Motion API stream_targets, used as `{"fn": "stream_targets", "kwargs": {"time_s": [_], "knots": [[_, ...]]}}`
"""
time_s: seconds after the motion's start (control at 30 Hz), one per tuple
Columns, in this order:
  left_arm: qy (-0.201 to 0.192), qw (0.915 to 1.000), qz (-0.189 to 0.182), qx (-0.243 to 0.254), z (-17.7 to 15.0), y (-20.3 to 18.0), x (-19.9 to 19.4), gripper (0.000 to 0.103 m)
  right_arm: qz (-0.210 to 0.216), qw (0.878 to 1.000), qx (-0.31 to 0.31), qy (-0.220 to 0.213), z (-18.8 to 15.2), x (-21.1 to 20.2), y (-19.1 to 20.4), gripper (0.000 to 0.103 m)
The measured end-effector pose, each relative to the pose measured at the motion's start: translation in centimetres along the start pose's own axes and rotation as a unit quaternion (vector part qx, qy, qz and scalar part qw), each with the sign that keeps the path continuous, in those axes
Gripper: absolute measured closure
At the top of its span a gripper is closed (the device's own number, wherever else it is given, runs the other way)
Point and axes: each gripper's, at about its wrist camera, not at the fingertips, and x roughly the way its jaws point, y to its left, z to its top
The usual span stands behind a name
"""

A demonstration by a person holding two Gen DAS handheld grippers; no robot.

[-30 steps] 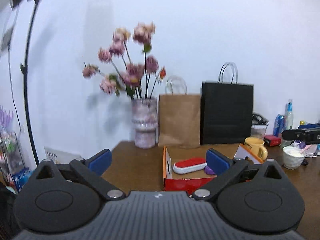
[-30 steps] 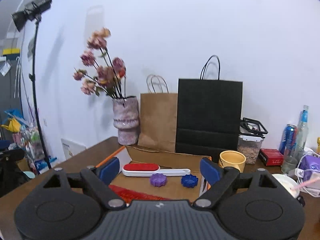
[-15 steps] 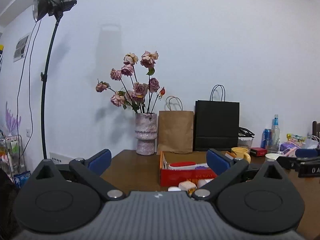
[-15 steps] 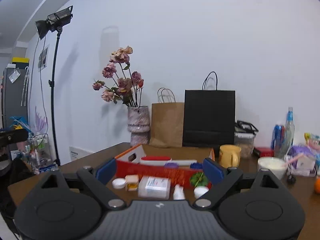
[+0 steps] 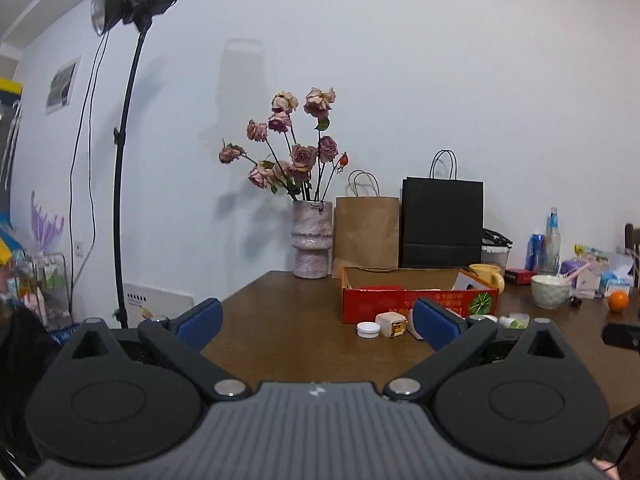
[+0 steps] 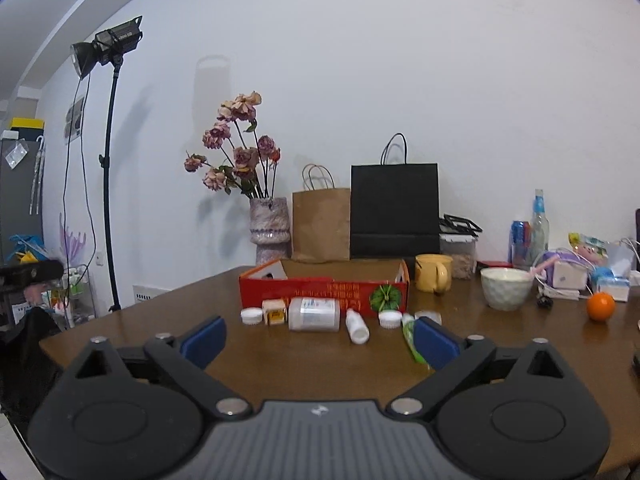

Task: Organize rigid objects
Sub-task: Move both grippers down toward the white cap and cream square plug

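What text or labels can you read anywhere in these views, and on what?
None is readable.
Red box: yellow print on the front, too blurred to read.
Clear jar: label print too small.
Small yellow-fronted box: marking unclear.
Blue can: print illegible.

Both wrist views low, near table edge (image 5: 256,300), facing wall; share red box (image 6: 320,292), vase (image 5: 312,240).

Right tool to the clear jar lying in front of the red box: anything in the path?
Nothing visible. The right tool, its jaws opening and empty, faces the clear jar across bare table. A white bottle lies just right of the jar, a small cube box left.
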Motion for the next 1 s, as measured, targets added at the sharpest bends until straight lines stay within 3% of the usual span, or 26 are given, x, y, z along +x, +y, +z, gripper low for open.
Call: {"fn": "stream_targets", "kwargs": {"time_s": [0.23,0.37,0.53,0.77,1.0], "knots": [[0.016,0.9997,-0.009,-0.018,-0.5,-0.4,0.3,0.000,-0.013,1.000,-0.019,0.012,-0.9,-0.6,-0.1,0.001],[0.022,0.9996,-0.016,0.000,-1.2,-1.6,0.7,0.000,-0.012,1.000,-0.004,0.016,-1.0,-0.1,-0.6,0.001],[0.060,0.9980,-0.021,0.004,-2.5,-2.7,2.7,0.000,-0.018,0.999,-0.003,0.038,-1.7,1.5,-1.0,0.001],[0.110,0.9935,-0.004,0.028,-3.4,-4.1,7.8,0.000,-0.011,0.997,0.007,0.074,-1.2,5.8,-2.3,0.007],[0.150,0.9880,-0.035,0.002,-2.8,-3.6,15.9,0.000,0.039,0.995,0.003,0.090,1.8,12.8,-2.6,0.021]]}}
